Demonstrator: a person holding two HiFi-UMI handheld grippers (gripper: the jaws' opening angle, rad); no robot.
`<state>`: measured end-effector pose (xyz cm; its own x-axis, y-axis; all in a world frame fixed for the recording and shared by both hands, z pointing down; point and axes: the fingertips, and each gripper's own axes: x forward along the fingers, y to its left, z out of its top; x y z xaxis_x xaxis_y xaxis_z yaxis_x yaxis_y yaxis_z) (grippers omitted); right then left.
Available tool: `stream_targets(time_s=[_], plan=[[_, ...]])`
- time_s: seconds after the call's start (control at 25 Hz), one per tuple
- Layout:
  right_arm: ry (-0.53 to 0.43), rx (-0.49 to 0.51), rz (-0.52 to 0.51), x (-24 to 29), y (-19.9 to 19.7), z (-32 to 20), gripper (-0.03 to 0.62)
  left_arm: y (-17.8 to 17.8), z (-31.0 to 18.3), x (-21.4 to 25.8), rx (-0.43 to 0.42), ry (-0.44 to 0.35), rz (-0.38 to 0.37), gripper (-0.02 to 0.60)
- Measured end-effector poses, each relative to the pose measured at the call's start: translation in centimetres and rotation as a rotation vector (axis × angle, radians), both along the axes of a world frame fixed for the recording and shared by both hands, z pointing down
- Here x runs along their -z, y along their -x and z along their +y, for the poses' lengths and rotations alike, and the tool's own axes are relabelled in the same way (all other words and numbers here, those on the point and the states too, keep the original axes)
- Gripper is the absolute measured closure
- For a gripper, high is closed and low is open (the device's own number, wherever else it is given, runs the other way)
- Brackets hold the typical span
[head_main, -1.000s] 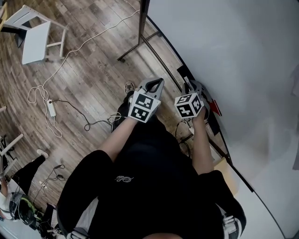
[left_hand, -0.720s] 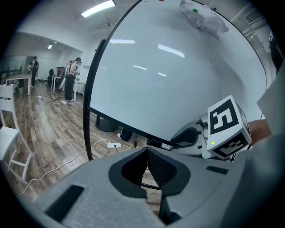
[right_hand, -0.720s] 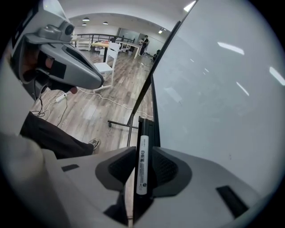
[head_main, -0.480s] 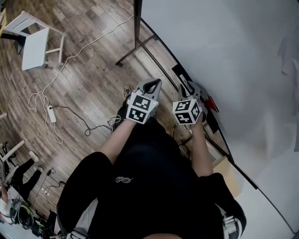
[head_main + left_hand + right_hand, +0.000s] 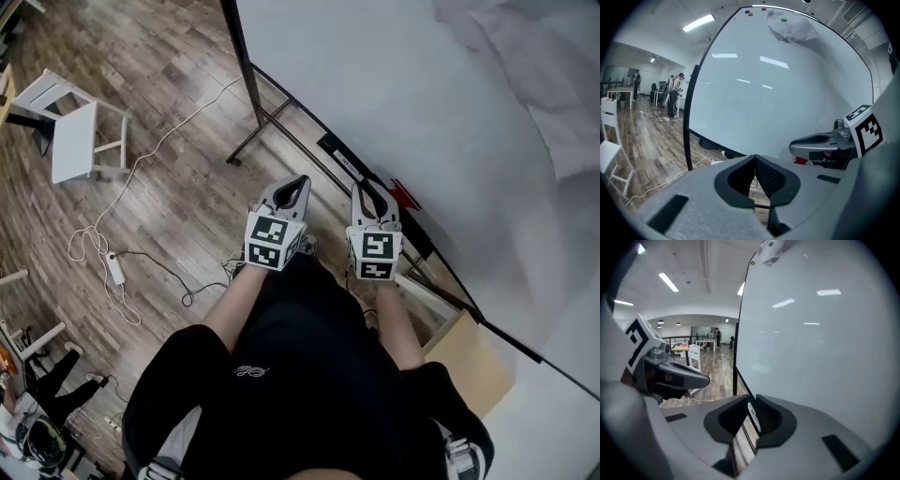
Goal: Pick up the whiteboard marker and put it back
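**Both grippers at the whiteboard's lower rail**

- Whiteboard (image 5: 422,112): fills the right of the head view. Its black lower rail (image 5: 286,105) runs diagonally above the wood floor (image 5: 159,178).
- White chair (image 5: 75,131): stands on the floor, well apart from the board, with a white cable (image 5: 141,155) trailing near it.
- Left gripper (image 5: 298,181): held beside the right one, on the side away from the rail. Its jaw tips meet, with nothing between them.
- Right gripper (image 5: 367,187): points along the rail. Its jaws have just been closing and now stand a narrow gap apart, gripping nothing.
- Whiteboard marker (image 5: 343,163): slim, dark and white-labelled. It lies on the rail just ahead of the right gripper's tips and shows through their gap.
- Red item (image 5: 403,194): sits at the rail, just beside the right gripper.
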<state>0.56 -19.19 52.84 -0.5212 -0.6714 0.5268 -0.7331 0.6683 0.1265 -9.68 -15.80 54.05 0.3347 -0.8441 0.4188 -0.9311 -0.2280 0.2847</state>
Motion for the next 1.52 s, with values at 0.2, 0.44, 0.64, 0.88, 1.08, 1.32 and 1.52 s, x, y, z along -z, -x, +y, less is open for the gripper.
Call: stream_targets(time_s=[0.2,0.44,0.64,0.88,1.08,1.32,1.52], plan=[[-0.052,-0.053,-0.114,2.7,-3.3,1.6,0.559,-3.3,1.1,1.8,-0.040,-0.042,-0.030,0.575],[-0.108,-0.089,-0.278,4.8,-5.7,2.9,0.592,-6.4,1.8,3.9,-0.060,-0.106,-0.057,0.575],[-0.118,-0.122,-0.344,5.6,-5.8,4.1,0.592,-6.5,2.2,4.7,-0.082,-0.128,-0.066,0.575],[-0.139,-0.194,-0.341,6.0,-4.0,4.5,0.592,-5.7,2.1,5.4,-0.166,-0.150,-0.054,0.575],[-0.151,-0.284,-0.371,6.1,-0.2,4.4,0.592,-2.0,2.0,5.8,-0.251,-0.171,-0.048,0.575],[-0.164,-0.381,-0.336,6.6,5.3,5.3,0.592,3.4,2.3,6.5,-0.350,-0.187,-0.030,0.575],[-0.204,-0.508,-0.324,7.5,7.2,7.7,0.592,6.2,2.8,7.4,-0.452,-0.213,-0.018,0.575]])
